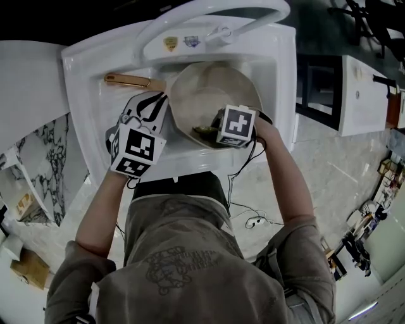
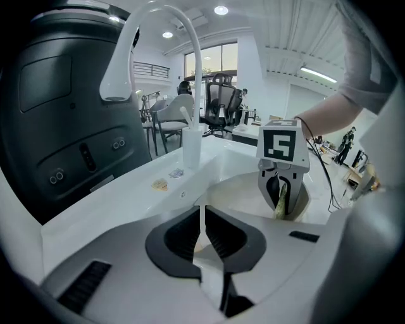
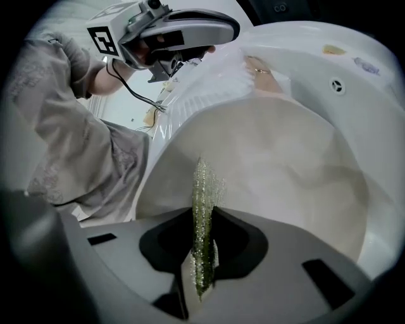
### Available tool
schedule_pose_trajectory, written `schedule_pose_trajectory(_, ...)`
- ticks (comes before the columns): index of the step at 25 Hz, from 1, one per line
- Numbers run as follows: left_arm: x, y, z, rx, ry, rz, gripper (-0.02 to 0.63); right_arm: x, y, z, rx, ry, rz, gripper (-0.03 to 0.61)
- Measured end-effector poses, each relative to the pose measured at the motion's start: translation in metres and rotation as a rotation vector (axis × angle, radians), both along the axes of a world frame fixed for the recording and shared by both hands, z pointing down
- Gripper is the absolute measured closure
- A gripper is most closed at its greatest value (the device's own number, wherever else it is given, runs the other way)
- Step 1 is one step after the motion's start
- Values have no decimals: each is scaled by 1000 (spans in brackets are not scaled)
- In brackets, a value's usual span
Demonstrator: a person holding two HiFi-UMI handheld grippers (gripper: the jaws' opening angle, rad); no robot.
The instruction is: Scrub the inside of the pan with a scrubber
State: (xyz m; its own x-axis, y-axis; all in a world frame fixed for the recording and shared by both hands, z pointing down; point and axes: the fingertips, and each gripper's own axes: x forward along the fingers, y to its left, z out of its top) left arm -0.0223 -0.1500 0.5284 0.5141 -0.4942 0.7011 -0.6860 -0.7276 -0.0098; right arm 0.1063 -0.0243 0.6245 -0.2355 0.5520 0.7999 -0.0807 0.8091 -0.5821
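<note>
**Right gripper** (image 3: 202, 220): jaws clenched on a green mesh scrubber (image 3: 202, 190). It is held on edge, and its upper part stands clear beyond the jaw tips.

**Scrubber**: inside the pan (image 3: 285, 158), low against the side nearest the person. Whether it touches the pan wall cannot be told.

**Left gripper** (image 2: 202, 218): jaws closed on a thin pale edge, the pan's rim. The grip is at the pan's left side, just beside the handle (image 1: 128, 80).

**Pan**: round, deep, cream inside. It sits in the sink (image 1: 281, 69). The handle is golden-brown and points left over the sink's ledge.

**Sink**: white, with a broad flat rim. A white arched faucet (image 1: 212, 11) rises from the far side and curves over the basin. Two small stickers (image 1: 171, 43) lie on the ledge near the faucet's base.

**Person**: grey printed shirt (image 1: 190, 266), both arms stretched forward over the near edge of the sink. A dark cable (image 1: 243, 171) hangs from the right gripper.

**Beyond**: office chairs (image 2: 218, 104) and ceiling lights show in the left gripper view, behind the faucet.
</note>
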Motion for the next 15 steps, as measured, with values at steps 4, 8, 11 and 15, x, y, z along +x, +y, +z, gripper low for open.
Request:
schedule_pose_trajectory(4,2,-1,-2,3,0,6,577,10,9,-14,-88,5,-22,505)
schedule_pose_trajectory(8,5,-1,-2,2,2,15,577,15,16,-41,-213,-59,-20,506)
schedule_pose_trajectory(11,8,-1,-2,3,6,19,577,16,5,-61,-235,-118,13,506)
schedule_pose_trajectory(15,7,1,-4,4,6,21,577,2,-46,-76,1,-245,101,506)
